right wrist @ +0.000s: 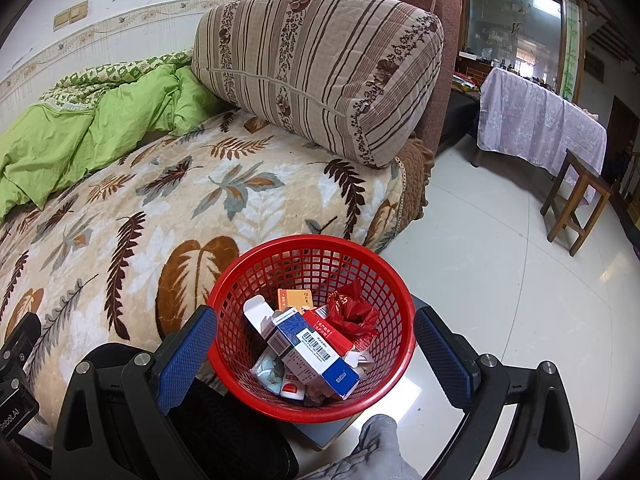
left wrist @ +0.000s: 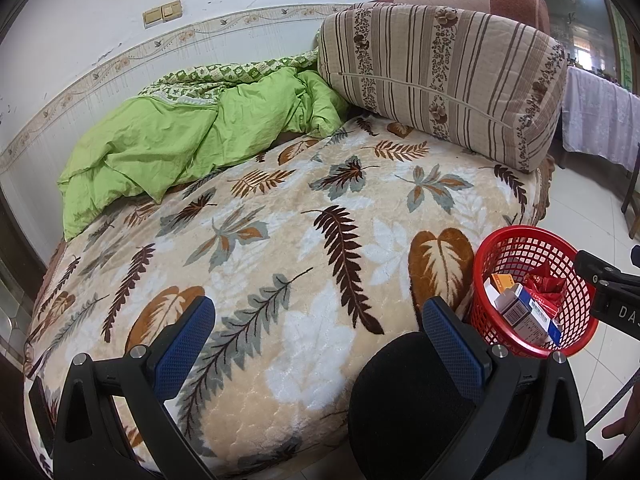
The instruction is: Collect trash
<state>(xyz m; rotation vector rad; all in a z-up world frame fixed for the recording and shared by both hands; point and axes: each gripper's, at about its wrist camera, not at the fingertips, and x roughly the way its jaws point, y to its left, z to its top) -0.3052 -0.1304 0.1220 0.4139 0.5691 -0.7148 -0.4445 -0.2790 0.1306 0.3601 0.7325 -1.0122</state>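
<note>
Beside the bed's leaf-patterned blanket (left wrist: 280,248) stands the red basket (right wrist: 256,280), holding a blue-and-white carton (right wrist: 316,350) and a crumpled red wrapper (right wrist: 354,312); the right gripper (right wrist: 316,354) hangs above it, jaws spread, empty. Over the blanket, the left gripper (left wrist: 318,344) is likewise spread, gripping nothing.

red basket (right wrist: 312,276) glossy plastic lattice, boxes (right wrist: 316,352) in it printed cardboard, red wrapper (right wrist: 354,312) crinkly foil, blanket (left wrist: 280,240) plush fleece, green quilt (left wrist: 168,136) wrinkled matt cotton, floor (right wrist: 500,300) glossy tile, finger pads (right wrist: 186,354) textured blue rubber
</note>
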